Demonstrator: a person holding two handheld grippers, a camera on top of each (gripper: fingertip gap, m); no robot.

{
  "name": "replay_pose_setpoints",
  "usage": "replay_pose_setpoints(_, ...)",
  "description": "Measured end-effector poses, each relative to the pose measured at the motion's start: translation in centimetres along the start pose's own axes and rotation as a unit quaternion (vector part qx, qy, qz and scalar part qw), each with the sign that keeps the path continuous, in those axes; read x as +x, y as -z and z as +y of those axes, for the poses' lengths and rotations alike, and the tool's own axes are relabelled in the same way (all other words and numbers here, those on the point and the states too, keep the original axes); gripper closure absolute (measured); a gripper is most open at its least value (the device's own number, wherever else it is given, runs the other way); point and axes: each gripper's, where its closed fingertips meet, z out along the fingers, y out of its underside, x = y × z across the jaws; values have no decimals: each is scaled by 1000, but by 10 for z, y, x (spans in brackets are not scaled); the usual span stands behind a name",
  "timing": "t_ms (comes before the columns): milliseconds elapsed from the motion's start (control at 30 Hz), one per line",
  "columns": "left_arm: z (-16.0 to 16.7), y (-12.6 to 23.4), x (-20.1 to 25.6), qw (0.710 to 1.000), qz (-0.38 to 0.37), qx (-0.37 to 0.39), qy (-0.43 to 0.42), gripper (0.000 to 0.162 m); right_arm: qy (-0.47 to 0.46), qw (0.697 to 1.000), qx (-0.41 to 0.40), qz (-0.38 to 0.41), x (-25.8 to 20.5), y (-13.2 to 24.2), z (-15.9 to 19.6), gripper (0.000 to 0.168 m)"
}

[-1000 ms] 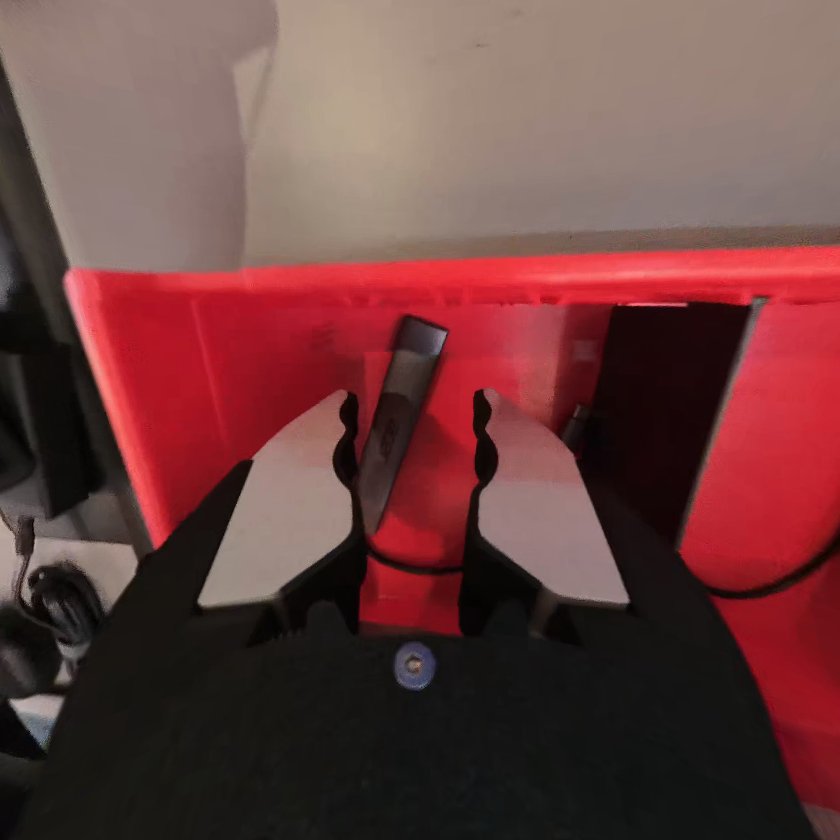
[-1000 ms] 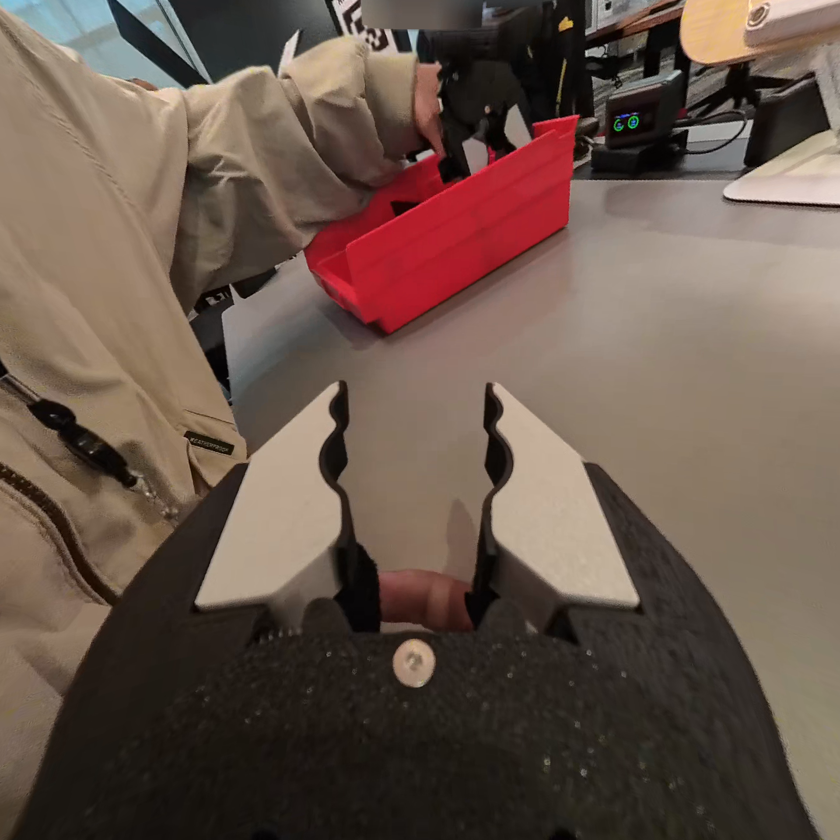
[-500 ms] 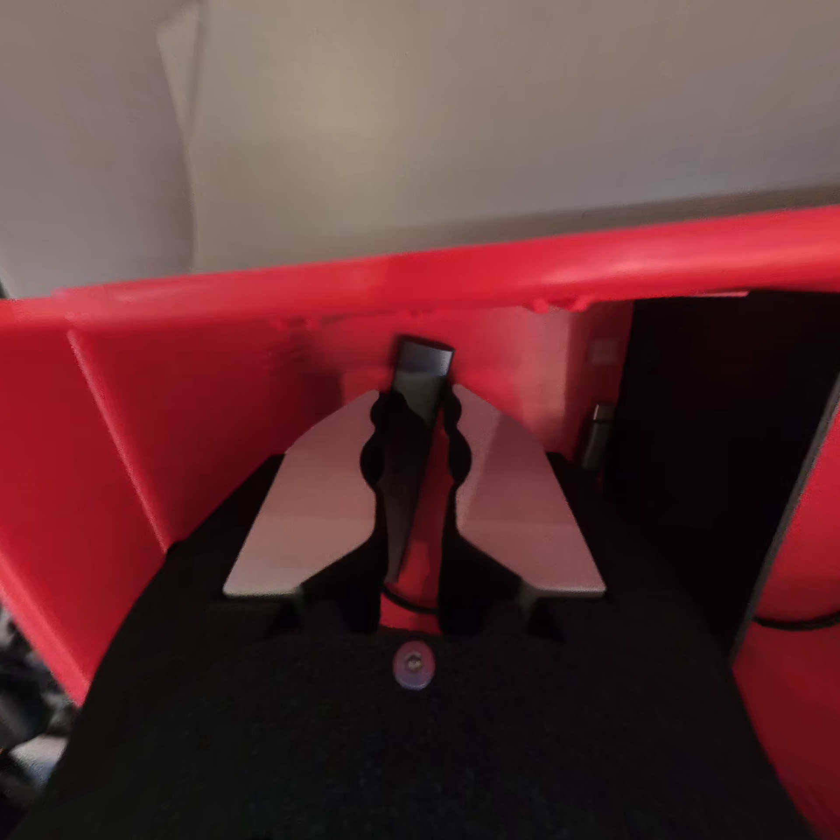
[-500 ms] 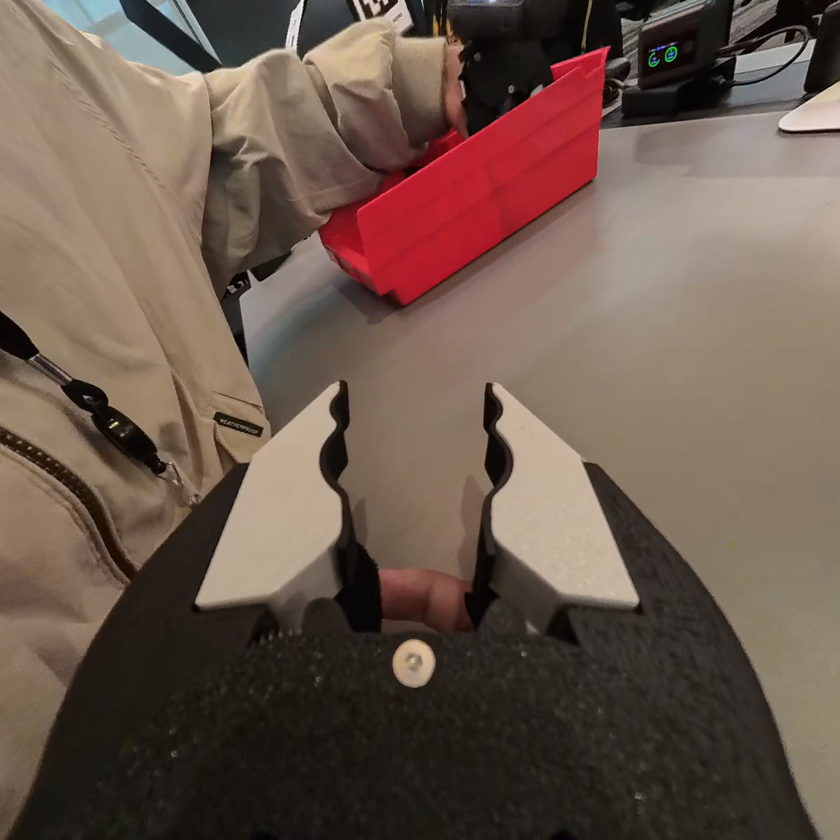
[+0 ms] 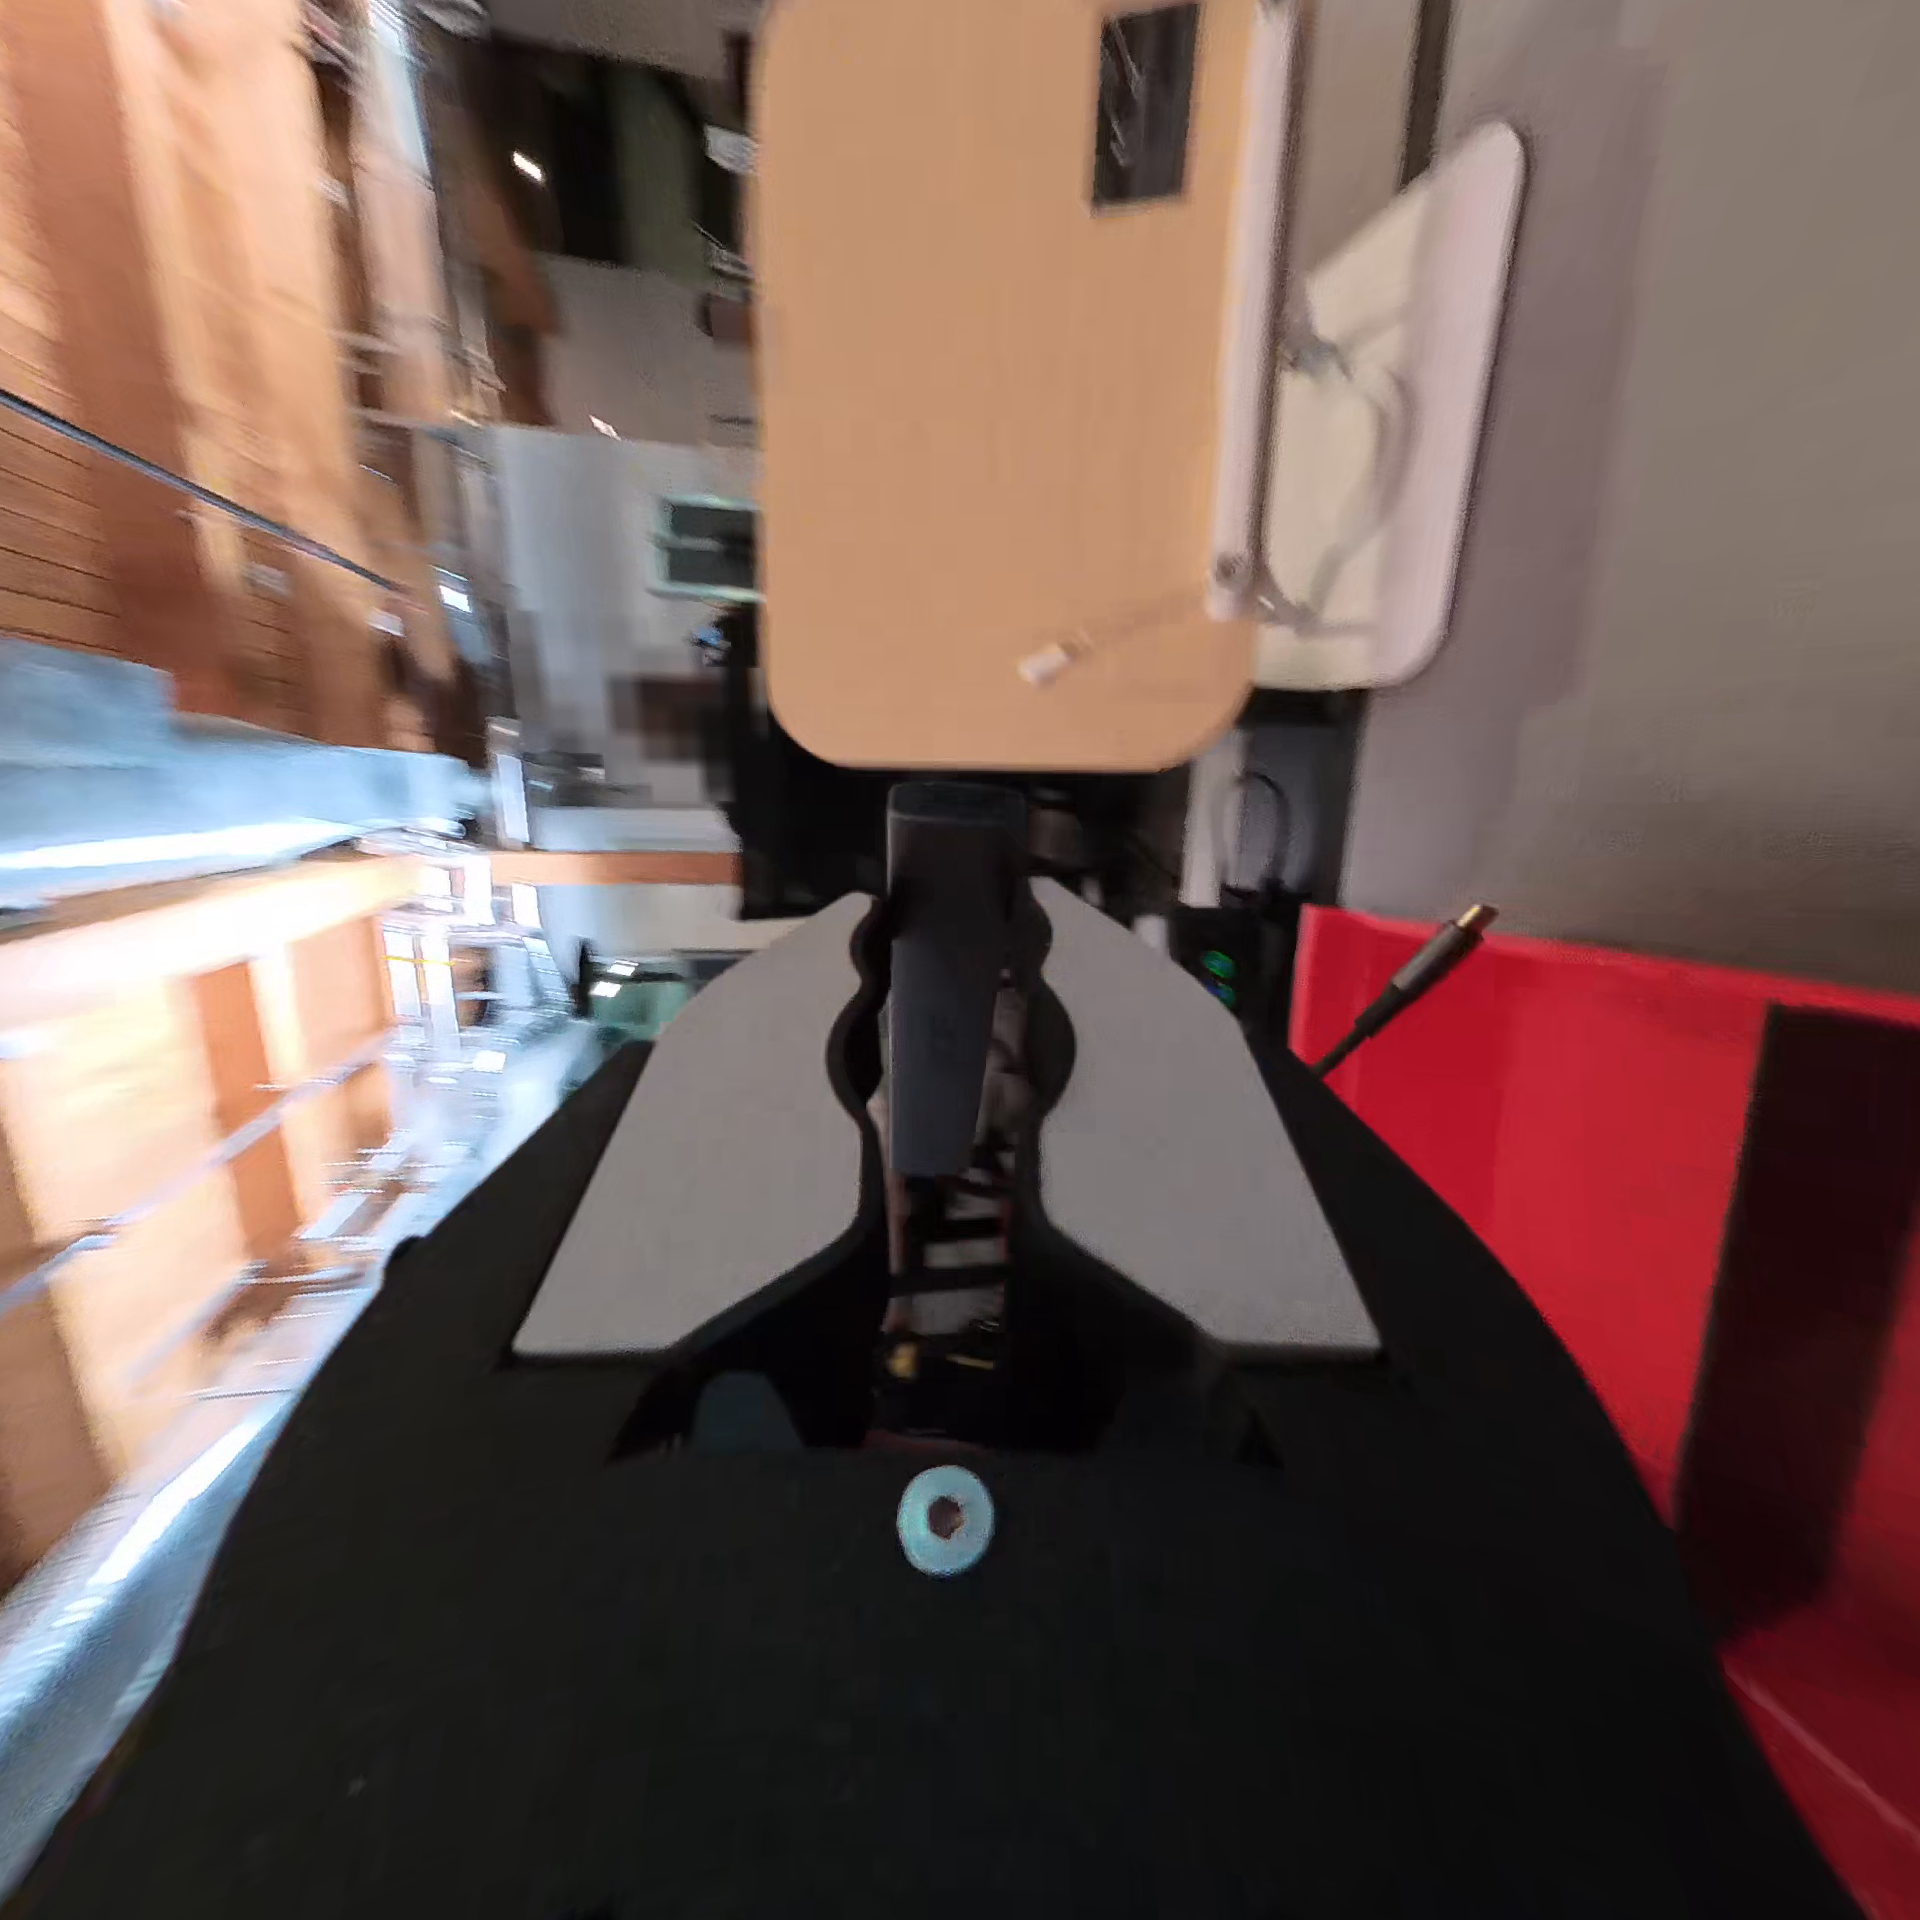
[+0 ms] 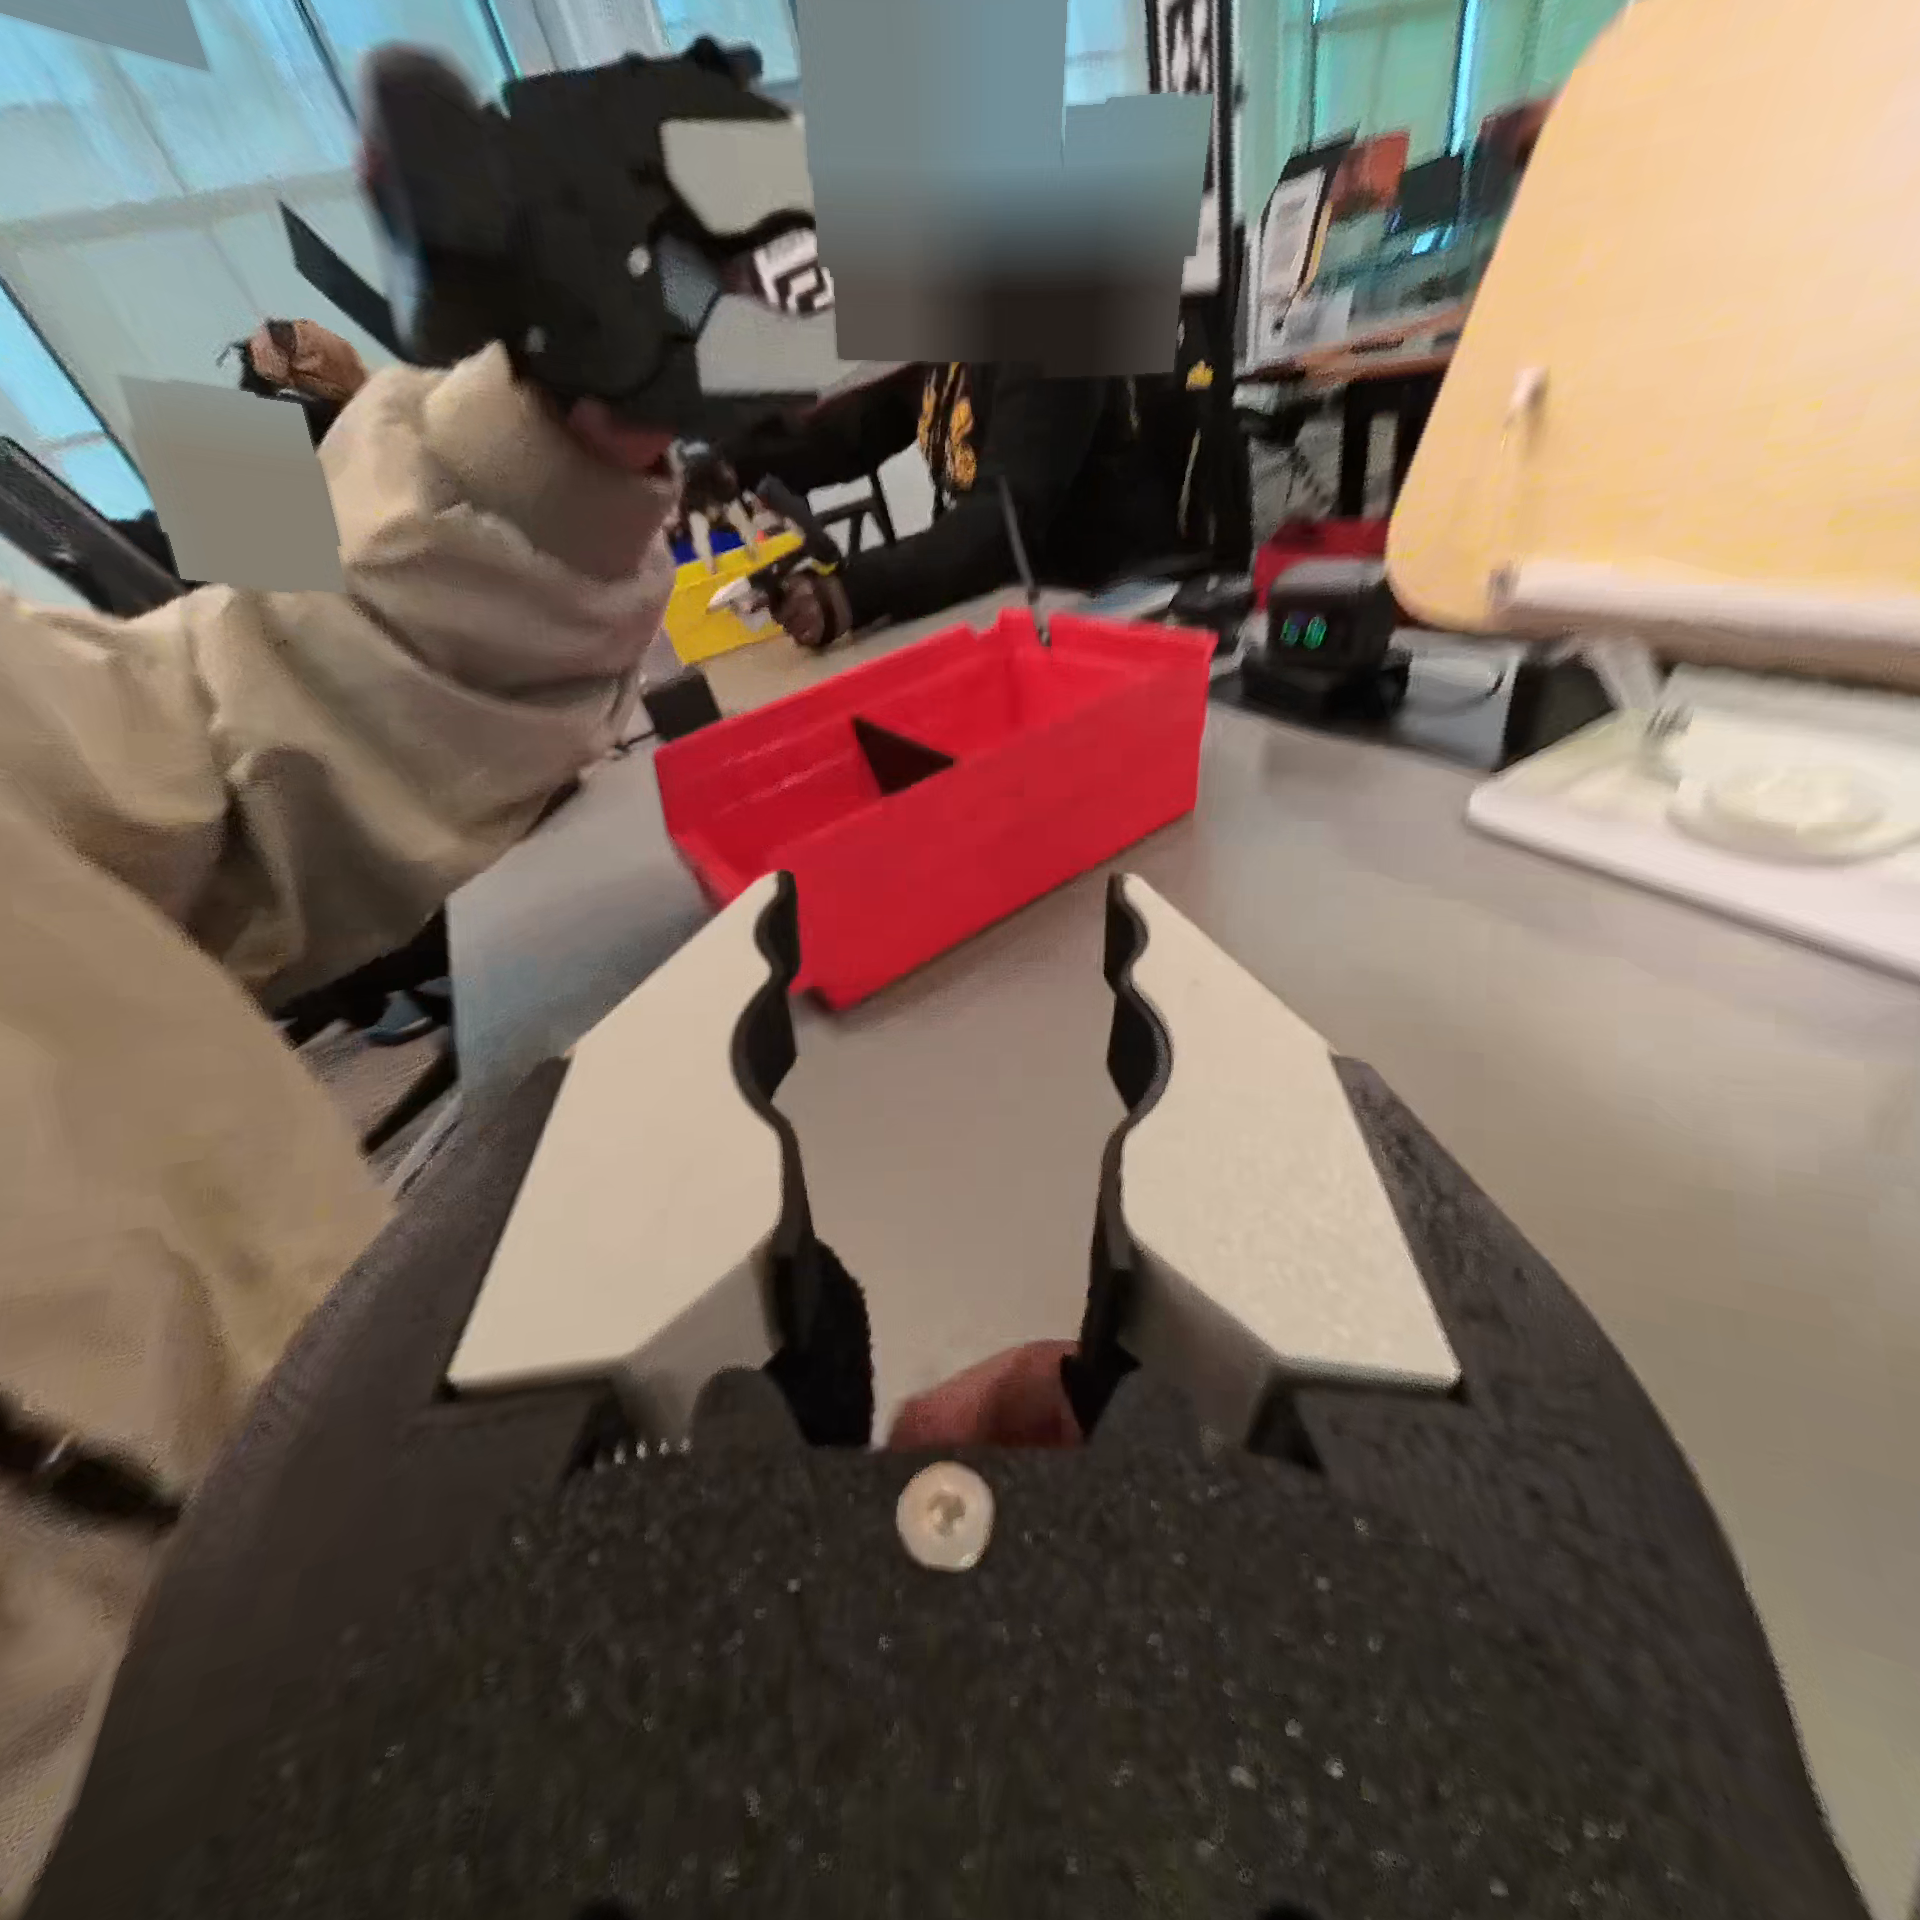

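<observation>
While right gripper (image 6: 948, 914) gapes, left gripper (image 5: 948, 914) clamps dark stick (image 5: 938, 997)

Left gripper (image 5: 945, 914) around grey stick (image 5: 938, 1013); red bin (image 5: 1538, 1091) beside

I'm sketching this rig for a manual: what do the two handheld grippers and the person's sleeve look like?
Both the left gripper and right gripper have a black, grainy body, a central silver screw, and two pale grey wedge fingers with wavy black inner edges. The sleeve is beige jacket fabric.
</observation>
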Motion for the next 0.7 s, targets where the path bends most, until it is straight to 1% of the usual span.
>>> replay_pose_setpoints(67,-43,13,-11,999,-42,14,-32,140,32,999,29,17,-6,-13,-35,109)
replay_pose_setpoints(133,-82,19,-7,997,-60,30,-42,141,56,996,59,44,-11,-21,-66,107)
replay_pose_setpoints(167,-101,20,-1,996,-65,42,-44,141,65,994,69,57,-13,-23,-78,108)
replay_pose_setpoints(233,-136,20,15,994,-78,67,-47,141,80,991,69,85,-10,-25,-88,109)
replay_pose_setpoints(267,-149,19,23,993,-85,74,-46,141,83,990,69,94,-7,-23,-89,113)
replay_pose_setpoints(333,-170,17,38,992,-85,82,-33,141,70,991,64,94,-2,-19,-82,128)
replay_pose_setpoints(433,-199,16,63,990,-74,113,-29,141,32,994,60,86,4,-9,-68,131)
replay_pose_setpoints(500,-216,17,77,988,-71,130,-38,140,32,994,46,89,10,-6,-56,135)
replay_pose_setpoints(567,-230,19,86,986,-73,147,-34,140,35,994,28,101,19,-4,-43,143)
replay_pose_setpoints(600,-237,20,91,986,-66,154,-28,141,34,994,23,104,22,-4,-38,151)
replay_pose_setpoints(633,-240,19,95,987,-59,148,-20,141,37,994,26,100,22,-3,-34,156)
replay_pose_setpoints(667,-242,18,99,987,-56,148,-14,140,43,994,27,101,23,-2,-31,160)
replay_pose_setpoints(700,-243,18,103,986,-48,157,-7,140,52,993,27,103,25,0,-27,160)
